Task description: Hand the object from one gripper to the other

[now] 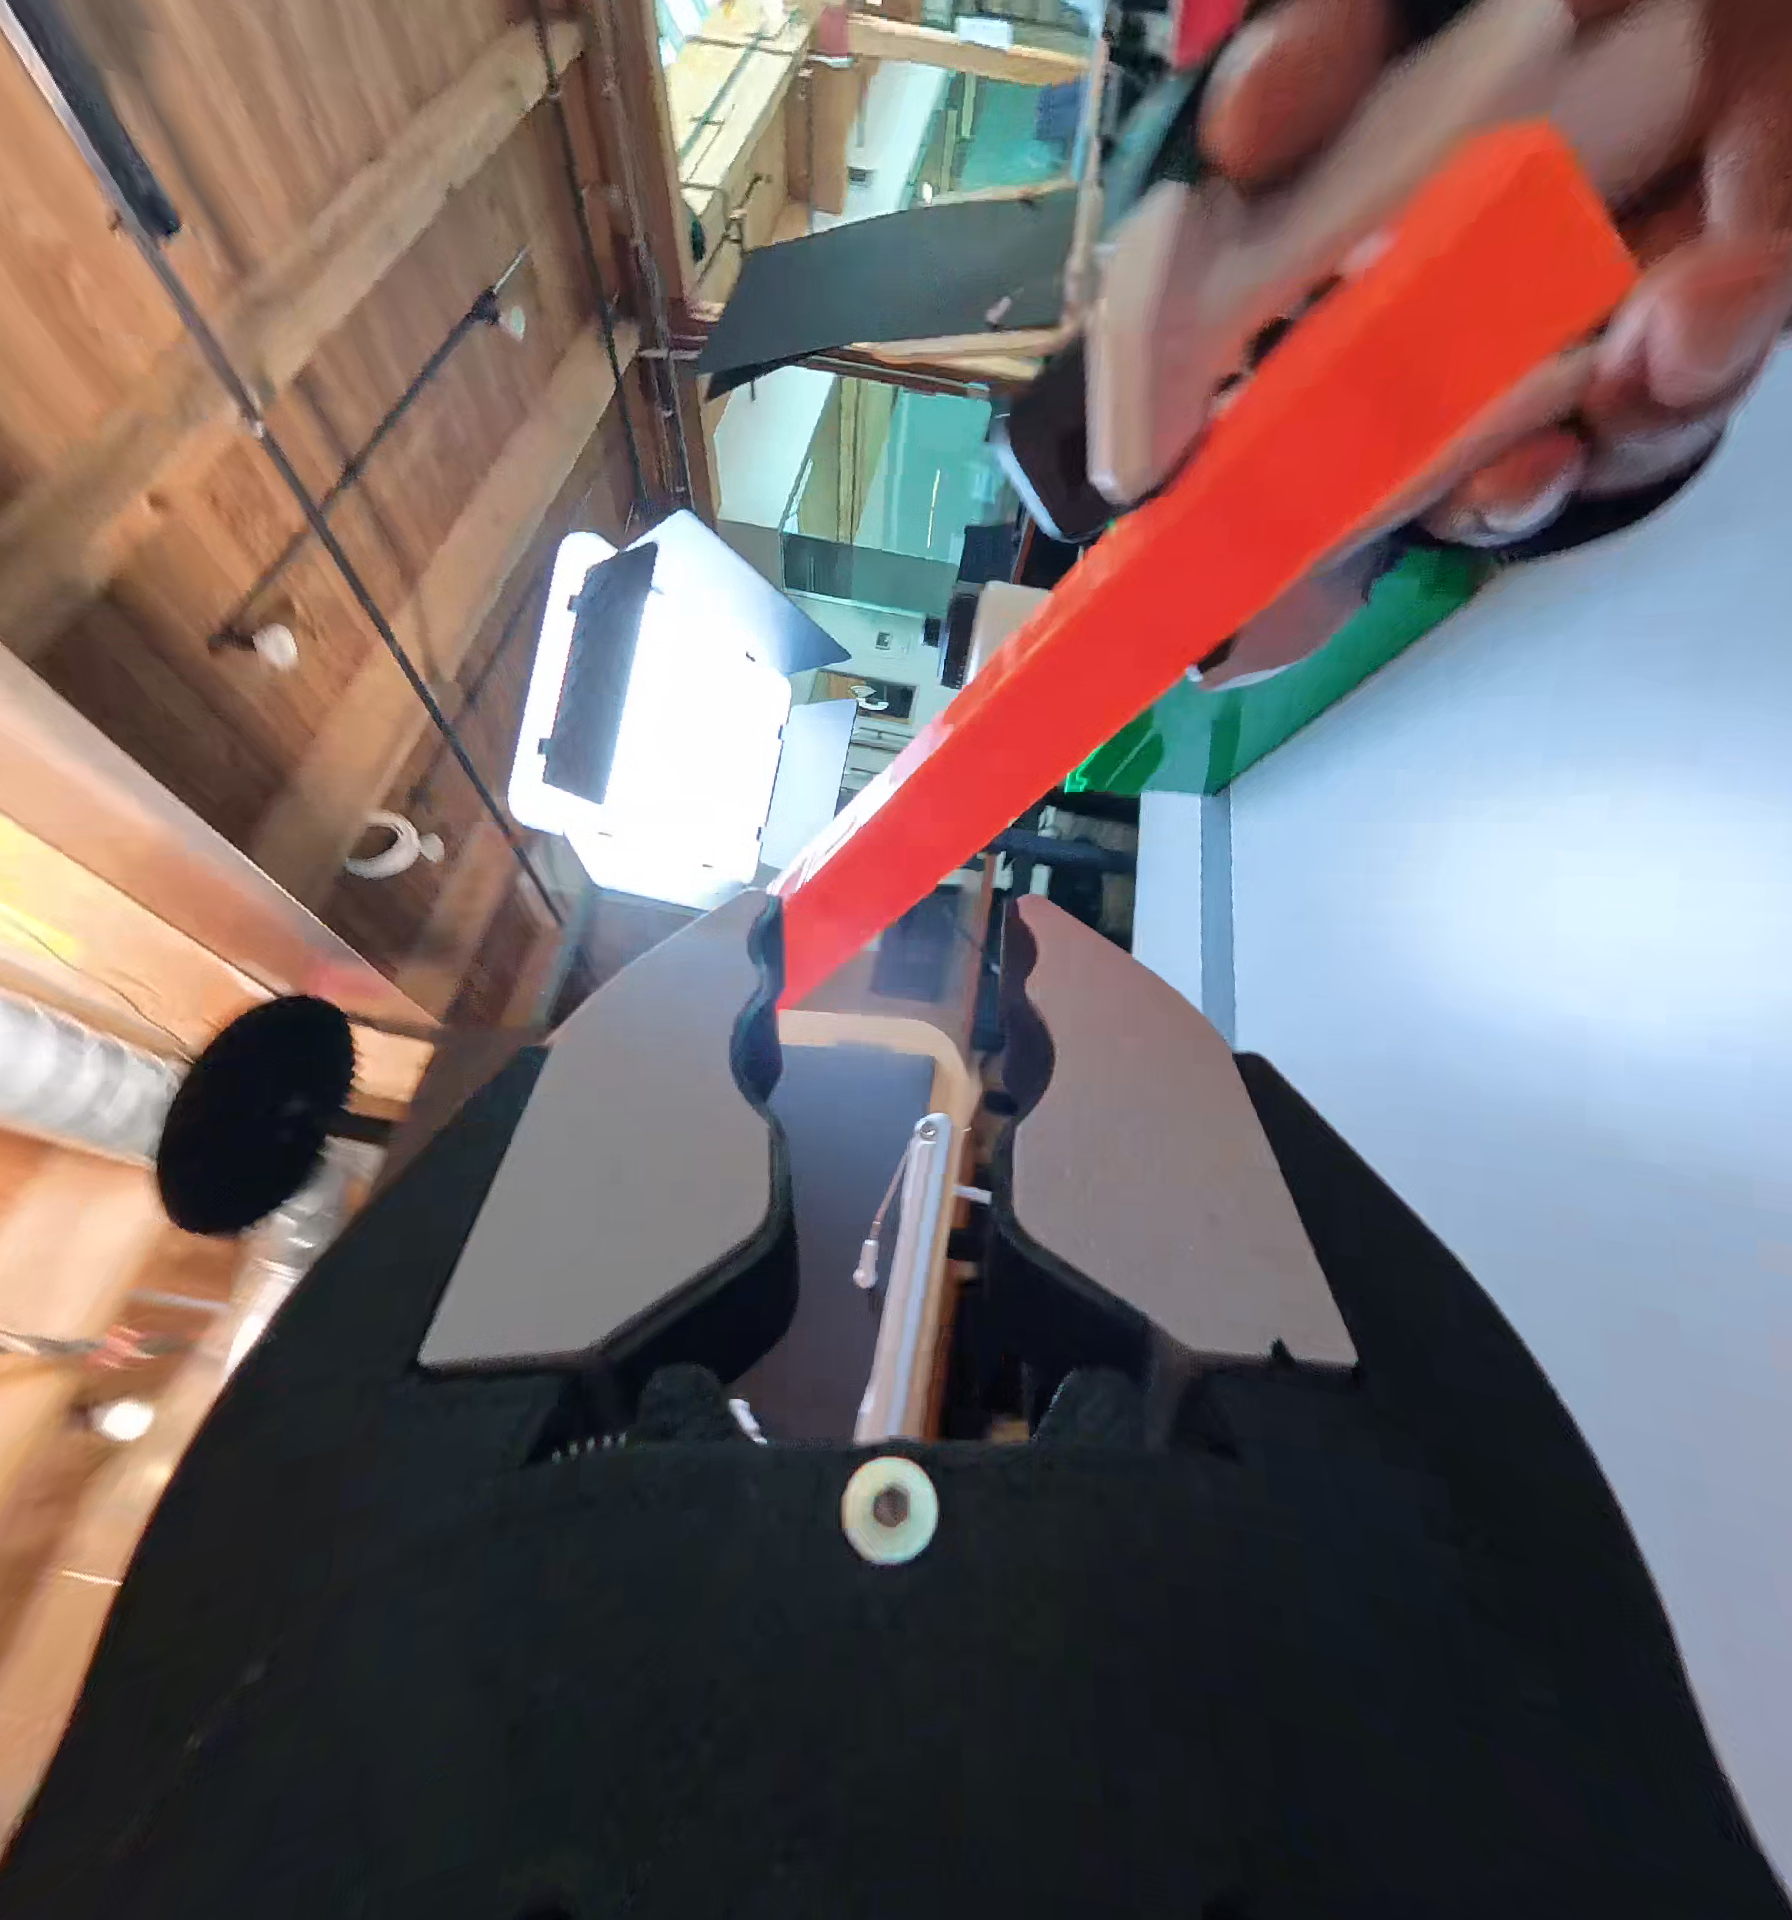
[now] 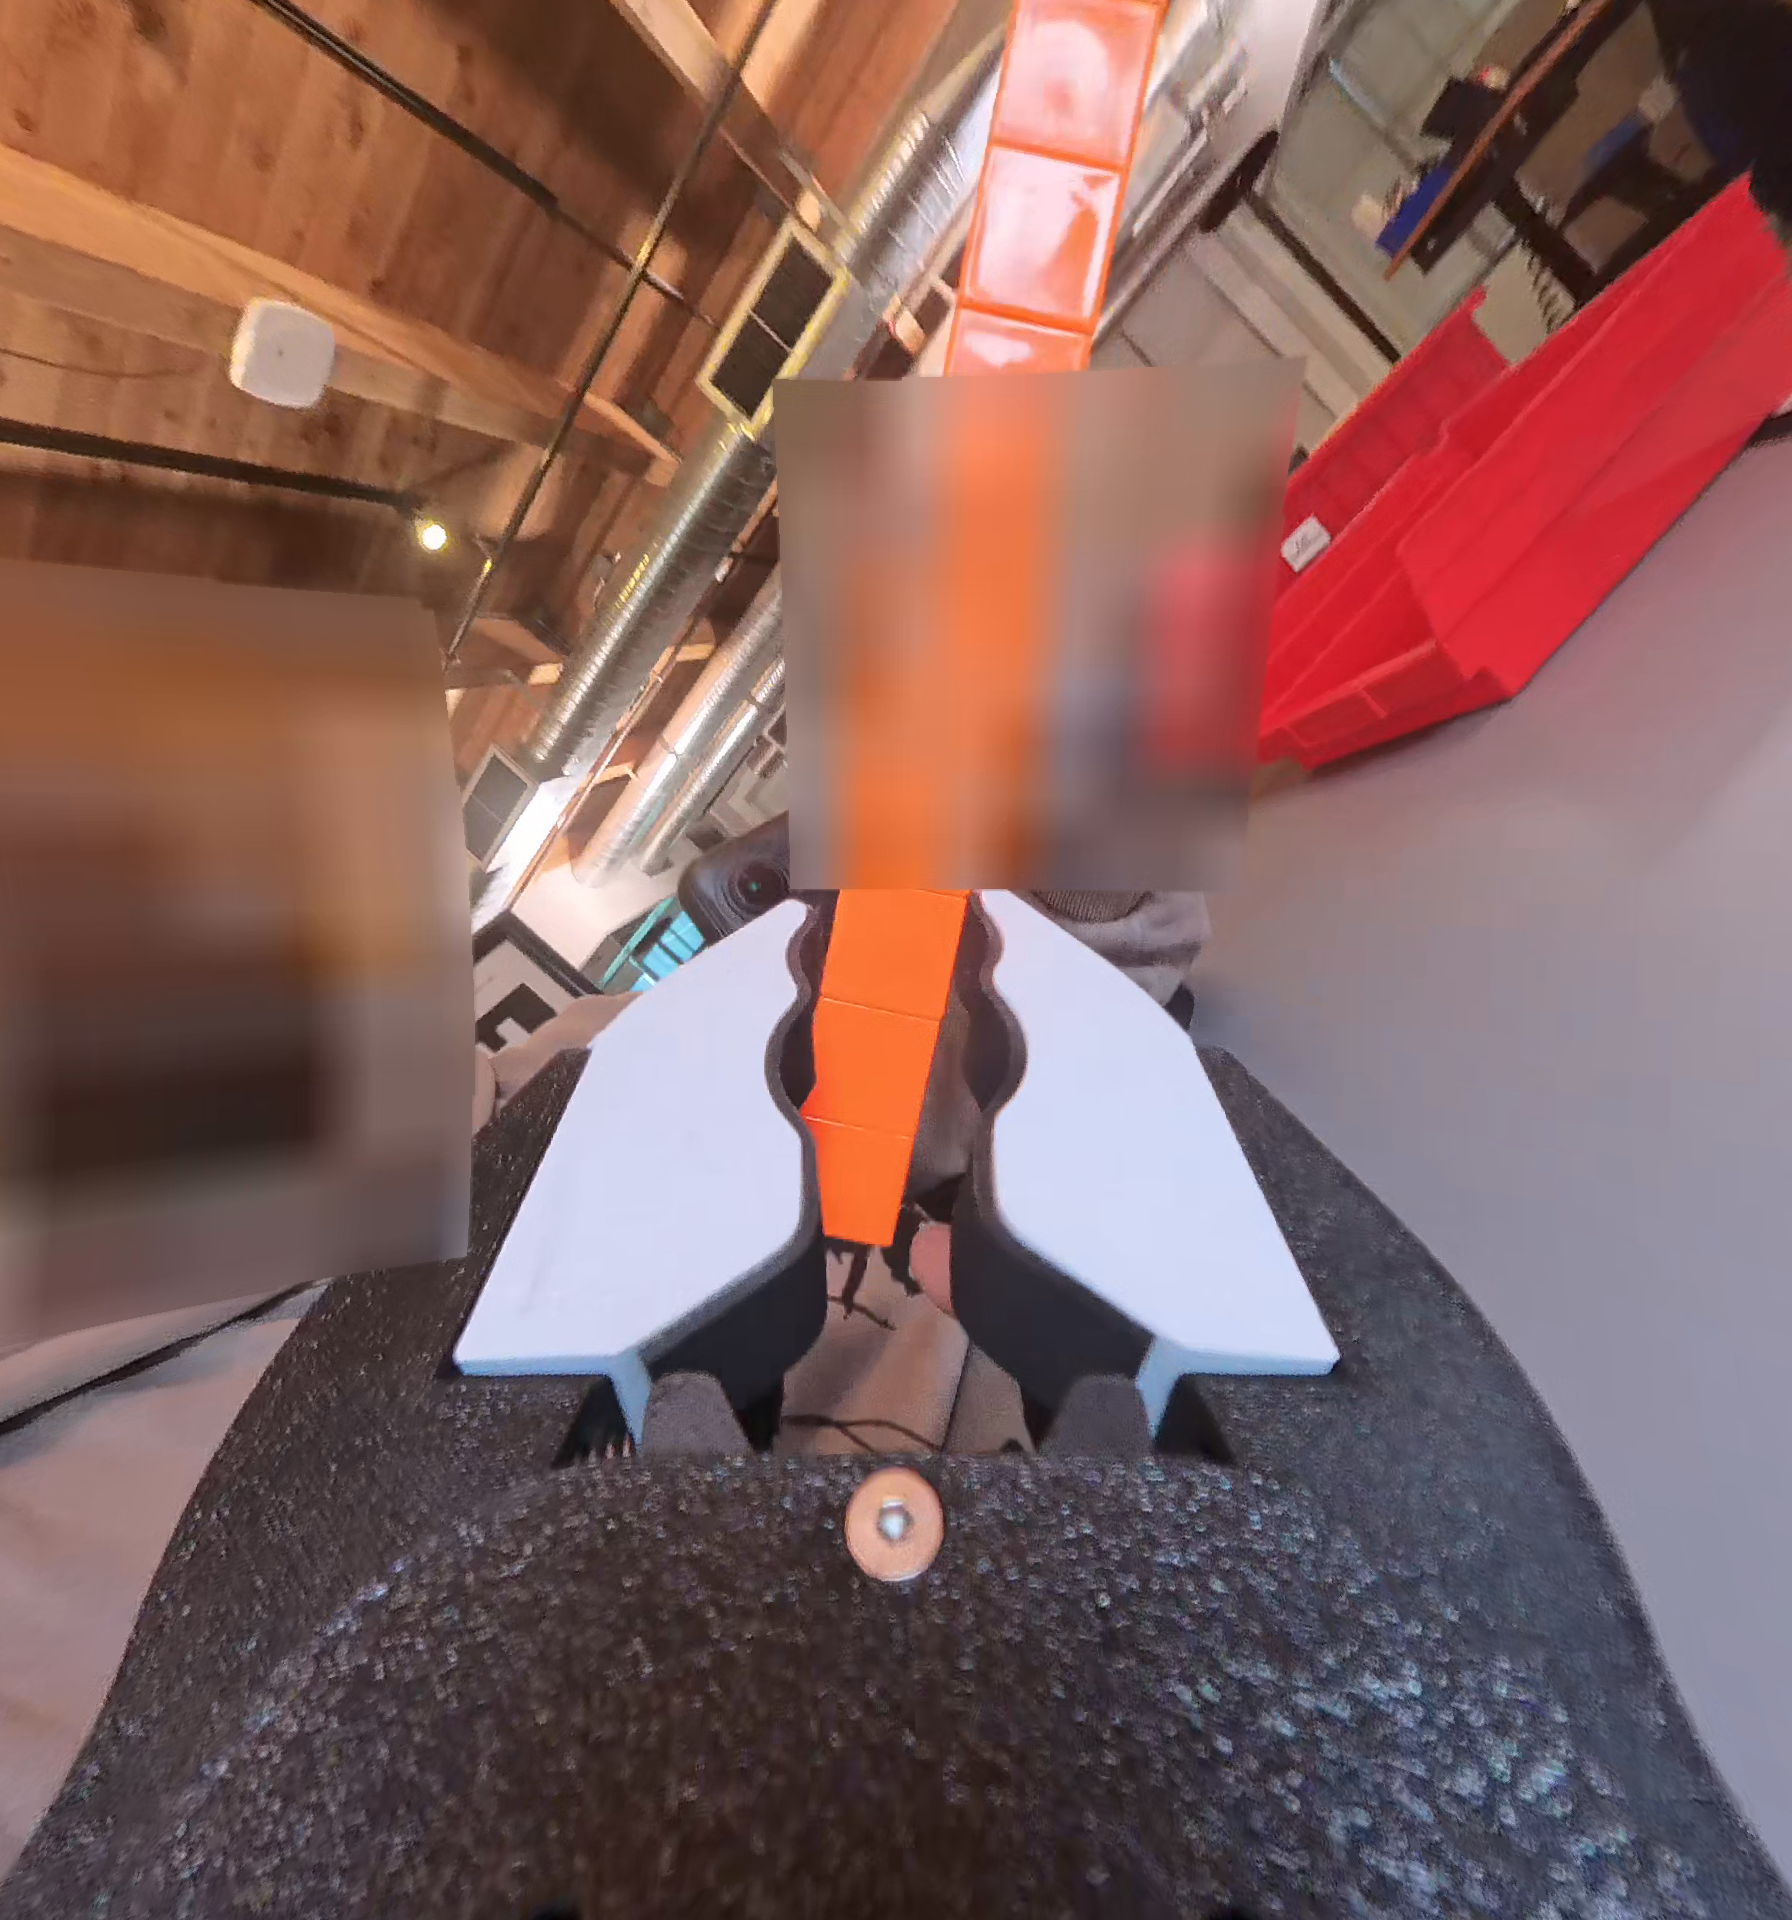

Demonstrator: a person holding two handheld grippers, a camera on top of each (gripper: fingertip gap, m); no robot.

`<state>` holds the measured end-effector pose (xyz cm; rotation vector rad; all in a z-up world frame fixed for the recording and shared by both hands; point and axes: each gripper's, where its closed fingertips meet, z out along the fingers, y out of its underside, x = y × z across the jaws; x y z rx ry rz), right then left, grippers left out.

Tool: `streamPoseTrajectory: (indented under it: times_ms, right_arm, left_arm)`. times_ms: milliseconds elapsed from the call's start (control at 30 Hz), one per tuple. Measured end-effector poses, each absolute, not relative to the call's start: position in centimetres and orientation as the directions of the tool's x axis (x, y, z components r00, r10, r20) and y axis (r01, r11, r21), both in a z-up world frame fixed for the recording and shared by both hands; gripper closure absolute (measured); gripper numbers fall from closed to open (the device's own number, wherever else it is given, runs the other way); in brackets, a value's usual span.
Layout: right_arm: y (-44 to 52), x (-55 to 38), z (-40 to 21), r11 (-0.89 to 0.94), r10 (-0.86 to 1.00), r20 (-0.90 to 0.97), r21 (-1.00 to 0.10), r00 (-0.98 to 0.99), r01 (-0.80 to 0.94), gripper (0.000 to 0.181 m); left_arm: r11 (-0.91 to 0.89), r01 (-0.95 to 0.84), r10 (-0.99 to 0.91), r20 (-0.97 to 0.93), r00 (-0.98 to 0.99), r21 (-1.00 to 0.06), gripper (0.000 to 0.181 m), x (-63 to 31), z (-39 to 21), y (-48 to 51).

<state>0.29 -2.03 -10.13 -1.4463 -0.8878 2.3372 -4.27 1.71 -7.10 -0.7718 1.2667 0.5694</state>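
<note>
The long orange bar (image 2: 876, 1070), clenched in the right tongs (image 2: 887, 935), points lengthwise toward the released left tongs (image 1: 887, 940), its free end touching one finger (image 1: 663, 1091).

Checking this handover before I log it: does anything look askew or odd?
Slightly: the orange bar, held by the right gripper, meets the open left gripper slantwise, touching only one fingertip, not centred.

My left tongs (image 1: 892, 997) stand parted, one inner pad touching the tip of the orange bar (image 1: 1183, 582). My right tongs (image 2: 887, 1049) are clamped around the bar's other end, my hand (image 1: 1640, 312) wrapped behind them, tilted up away from the desk.
</note>
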Motion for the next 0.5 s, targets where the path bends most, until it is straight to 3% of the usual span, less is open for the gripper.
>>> streamPoseTrajectory:
  times_ms: [100, 200, 267, 333, 500]
  right_arm:
    - [-1.0, 0.8, -9.6, -0.696, 0.652, -0.628, -0.718, -0.425, -0.006, 0.157]
    - [-0.6, 0.8, -9.6, -0.513, 0.829, -0.467, -0.854, -0.307, -0.085, 0.157]
    - [-0.7, 0.5, -9.7, -0.376, 0.912, -0.345, -0.919, -0.221, -0.117, 0.157]
    - [-1.2, 0.2, -9.6, -0.278, 0.952, -0.255, -0.952, -0.169, -0.131, 0.157]
    - [-1.4, -1.1, -10.7, -0.152, 0.988, -0.149, -0.985, -0.04, -0.085, 0.158]
  left_arm:
    - [0.582, -0.551, -0.346, -0.795, 0.498, -0.598, 0.145, -5.5, -4.9, 1.9]
    - [0.314, -0.131, -0.747, -0.33, 0.577, -0.94, 0.143, -5.1, -4.2, 1.9]
    - [0.052, 0.095, -0.897, -0.005, 0.443, -0.994, 0.14, -3.9, -4.6, 1.4]
    - [-0.155, 0.201, -0.93, 0.212, 0.299, -0.967, 0.134, -2.6, -5.4, 1.1]
    - [-0.33, 0.208, -0.929, 0.355, 0.1, -0.921, 0.139, 0.5, -7.0, -0.9]
